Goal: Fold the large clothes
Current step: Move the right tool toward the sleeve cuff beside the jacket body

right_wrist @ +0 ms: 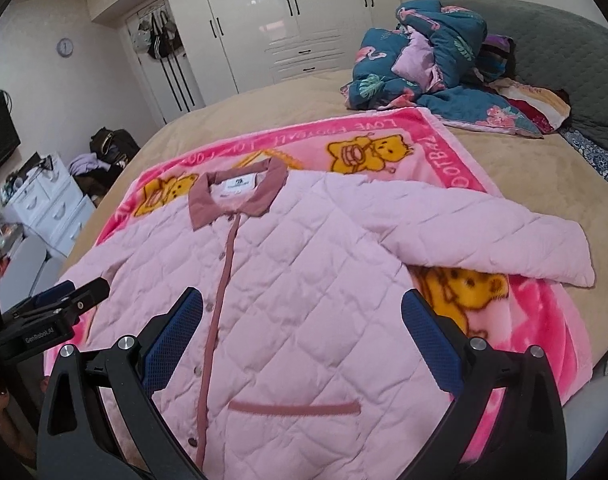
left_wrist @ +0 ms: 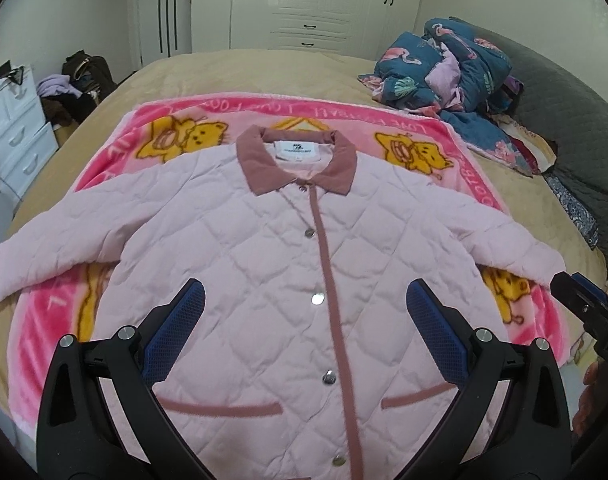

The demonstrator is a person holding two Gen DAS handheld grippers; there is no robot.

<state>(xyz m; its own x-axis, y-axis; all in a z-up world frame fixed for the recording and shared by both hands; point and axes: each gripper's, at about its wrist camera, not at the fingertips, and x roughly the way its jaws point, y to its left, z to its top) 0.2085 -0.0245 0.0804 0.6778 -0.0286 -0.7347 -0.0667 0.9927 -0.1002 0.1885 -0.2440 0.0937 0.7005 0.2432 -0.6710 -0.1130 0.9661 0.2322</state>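
A light pink quilted jacket (left_wrist: 264, 264) with a dusty-pink collar and placket lies flat, face up and buttoned, on a pink cartoon blanket (left_wrist: 152, 128). Both sleeves are spread out to the sides. It also shows in the right wrist view (right_wrist: 304, 280). My left gripper (left_wrist: 306, 300) is open and empty, hovering above the jacket's lower front. My right gripper (right_wrist: 302, 312) is open and empty, above the jacket's lower right part near the pocket. The right gripper shows at the right edge of the left wrist view (left_wrist: 584, 304); the left gripper shows at the left edge of the right wrist view (right_wrist: 64, 300).
The blanket lies on a tan bed (left_wrist: 264, 72). A heap of blue flowered bedding (left_wrist: 444, 72) sits at the far right by a grey headboard (left_wrist: 564, 132). White wardrobes (left_wrist: 304, 0) stand behind. A white drawer unit (left_wrist: 12, 132) and bags stand left of the bed.
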